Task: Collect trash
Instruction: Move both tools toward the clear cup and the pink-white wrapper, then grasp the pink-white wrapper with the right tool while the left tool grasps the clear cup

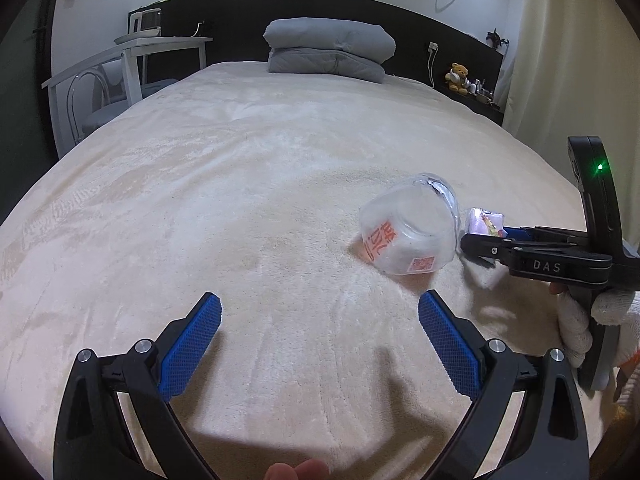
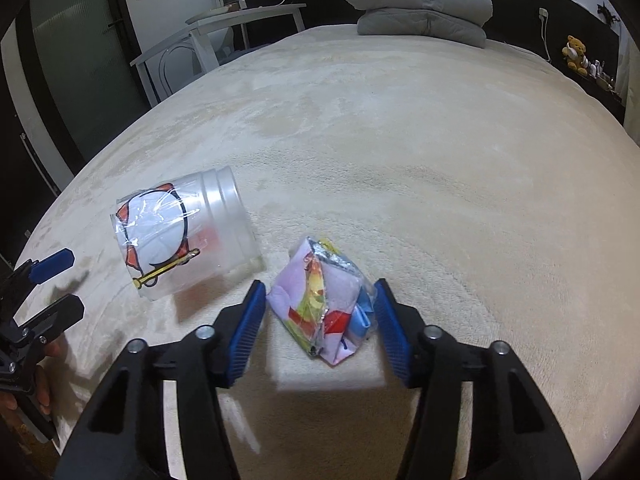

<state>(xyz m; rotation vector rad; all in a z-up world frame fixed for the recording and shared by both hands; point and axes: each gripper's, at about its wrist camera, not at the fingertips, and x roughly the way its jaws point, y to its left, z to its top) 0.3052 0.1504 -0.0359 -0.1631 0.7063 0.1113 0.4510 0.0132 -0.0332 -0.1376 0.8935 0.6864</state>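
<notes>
Your right tool point(image 2: 320, 316) sits low over the bed point(image 2: 400, 152) with the crumpled wrapper point(image 2: 324, 304) between its blue pads point(image 2: 246, 332). The pads stand close on either side of the packet, and the right-hand one looks to be touching the plastic, but you cannot tell from here whether both press on it (the left pad shows a thin strip of blanket beside the wrapper). The wrapper lies on the cream blanket, lilac with bright printed patches and a clear film edge.

Just beside it, toward your left, the clear plastic cup point(image 2: 184, 236) lies on its side, printed with an orange and black cartoon figure. In the left wrist view the same cup point(image 1: 408, 232) lies ahead and to the right of your left tool point(image 1: 320, 312), whose blue pads stand wide apart over bare blanket with nothing between them.

Your gloved hand point(image 1: 592, 320) grips the right tool's handle at the right edge. A folded grey duvet point(image 1: 330, 50) rests at the head of the bed.
</notes>
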